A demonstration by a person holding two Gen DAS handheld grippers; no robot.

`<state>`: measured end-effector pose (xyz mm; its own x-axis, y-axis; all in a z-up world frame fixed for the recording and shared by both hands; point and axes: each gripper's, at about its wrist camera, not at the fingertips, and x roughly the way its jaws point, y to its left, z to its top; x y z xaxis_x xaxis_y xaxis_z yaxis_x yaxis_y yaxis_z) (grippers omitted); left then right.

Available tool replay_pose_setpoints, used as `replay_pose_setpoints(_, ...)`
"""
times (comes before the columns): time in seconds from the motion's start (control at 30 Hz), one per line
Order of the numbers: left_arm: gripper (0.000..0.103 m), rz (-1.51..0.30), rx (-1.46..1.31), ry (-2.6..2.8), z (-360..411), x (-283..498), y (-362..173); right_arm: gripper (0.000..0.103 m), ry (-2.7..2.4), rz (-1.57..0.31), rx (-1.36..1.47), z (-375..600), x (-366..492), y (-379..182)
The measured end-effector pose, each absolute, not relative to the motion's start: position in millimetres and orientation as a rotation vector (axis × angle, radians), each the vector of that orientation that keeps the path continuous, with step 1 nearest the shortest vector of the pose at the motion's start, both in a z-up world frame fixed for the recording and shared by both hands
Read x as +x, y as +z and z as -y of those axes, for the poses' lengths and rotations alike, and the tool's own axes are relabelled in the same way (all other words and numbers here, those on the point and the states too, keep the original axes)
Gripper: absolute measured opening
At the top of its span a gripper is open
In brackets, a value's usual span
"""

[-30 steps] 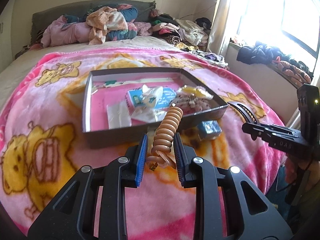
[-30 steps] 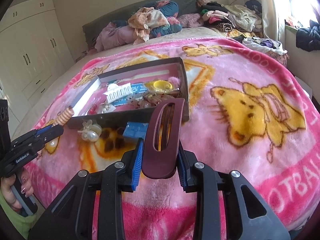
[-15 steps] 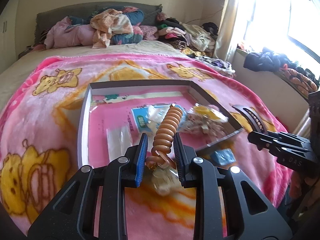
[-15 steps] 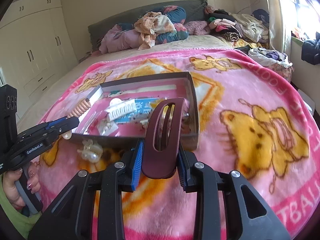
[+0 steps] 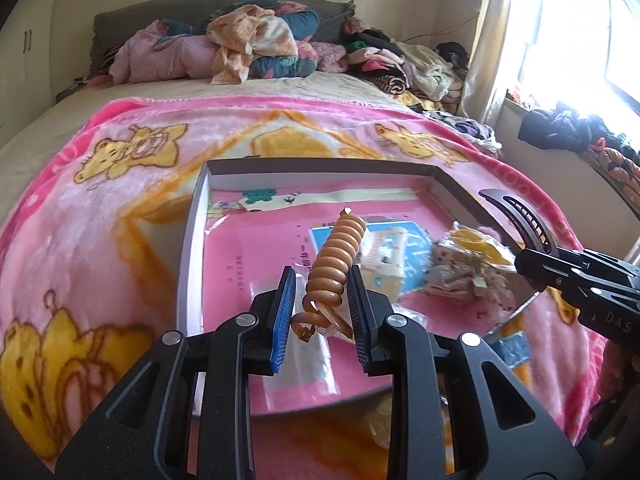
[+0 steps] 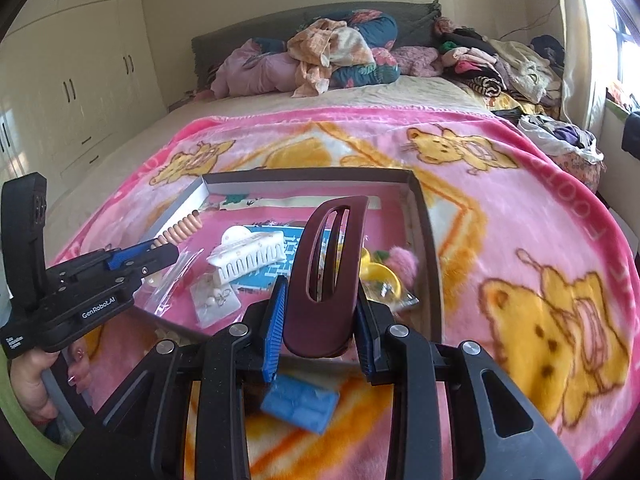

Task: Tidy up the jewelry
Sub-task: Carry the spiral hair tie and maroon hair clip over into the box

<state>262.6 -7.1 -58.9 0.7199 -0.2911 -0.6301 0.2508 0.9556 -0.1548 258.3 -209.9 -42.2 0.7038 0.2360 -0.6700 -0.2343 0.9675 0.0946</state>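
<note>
Left claw [image 5: 322, 308] clamps coil hair tie [image 5: 334, 264] | right claw [image 6: 318, 322] clamps maroon clip [image 6: 324, 280] | step: carry over box [image 5: 192, 248] | next: lower, release inside

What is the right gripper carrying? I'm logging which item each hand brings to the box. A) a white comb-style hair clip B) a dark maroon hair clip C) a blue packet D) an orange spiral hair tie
B: the right gripper is shut on the dark maroon hair clip, which stands up between its pads; the orange spiral hair tie is in the left gripper instead.
</note>
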Motion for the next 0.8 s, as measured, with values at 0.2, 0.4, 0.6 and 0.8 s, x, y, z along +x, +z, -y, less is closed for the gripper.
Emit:
replay_pose_setpoints(0.2, 0.019, -0.725, -0.064, -0.282, 3, 271, -66, 0.029, 0.264, -0.772, -0.053, 197, 277, -53)
replay_pose_setpoints(0.4, 0.019, -0.735, -0.067, -0.276, 1, 273, -71, 0.029, 0.256, -0.791, -0.061, 193, 287, -62)
replay_pose_setpoints(0.6, 0.019, -0.737, -0.063, -0.273, 1, 274, -73, 0.03, 0.245, -0.78, -0.068, 194, 288, -65)
replay_pose_setpoints(0.8, 0.022, -0.736, -0.062, -0.272, 1, 273, -72, 0.04, 0.259, -0.748, -0.045, 199, 280, -57)
